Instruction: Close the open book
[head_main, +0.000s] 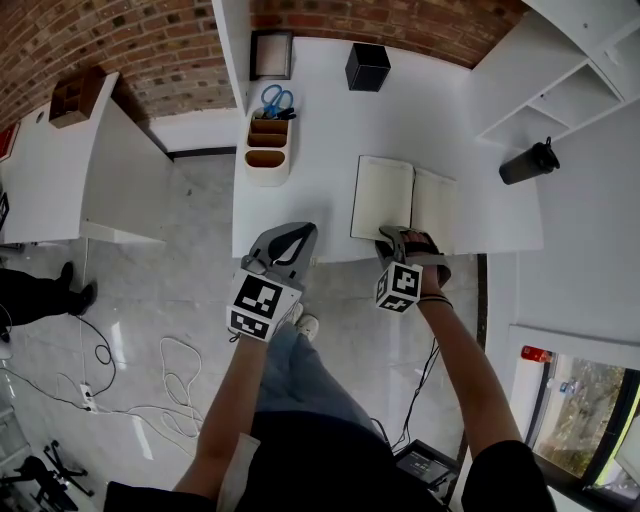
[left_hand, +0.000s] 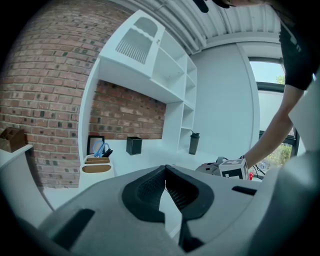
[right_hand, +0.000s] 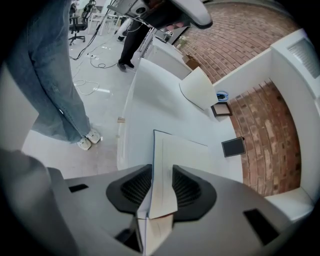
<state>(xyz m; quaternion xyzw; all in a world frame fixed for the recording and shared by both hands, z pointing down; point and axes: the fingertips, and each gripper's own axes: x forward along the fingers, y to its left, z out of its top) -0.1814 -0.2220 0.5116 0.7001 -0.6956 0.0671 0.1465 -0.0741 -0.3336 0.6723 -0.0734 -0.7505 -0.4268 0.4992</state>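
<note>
Step in hand: taking hold of the book; it looks like the start of the task, since the book (head_main: 405, 205) lies fully open
Book: flat on the white bench (head_main: 320, 150), close to the near edge, both pale pages up, spine running away from the person
Right tongs: the right tongs (head_main: 408, 238) sit at the book's near edge, close by the spine, angled down onto it
Right tongs, state: in the right gripper view the jaws are spread with the book's edge and a strip of page standing between them; the ribbed pads lie just beside the paper on both sides, and I judge that they do not bite yet
Left tongs: the left tongs (head_main: 292, 232) hang in front of the bench's near edge, left of the book and apart from it
Left tongs, state: pressed together at the tips with nothing between them, as the left gripper view shows
Next move calls for: a firmer pinch on one half of the book, taking cover and leaves together and not one sheet, then a lift and a swing over the spine onto the other half
Care: probably the flat half will slide on the smooth bench as the other rises; the idle left tongs could press it down
Not clear: which half the right tongs have between them
</note>
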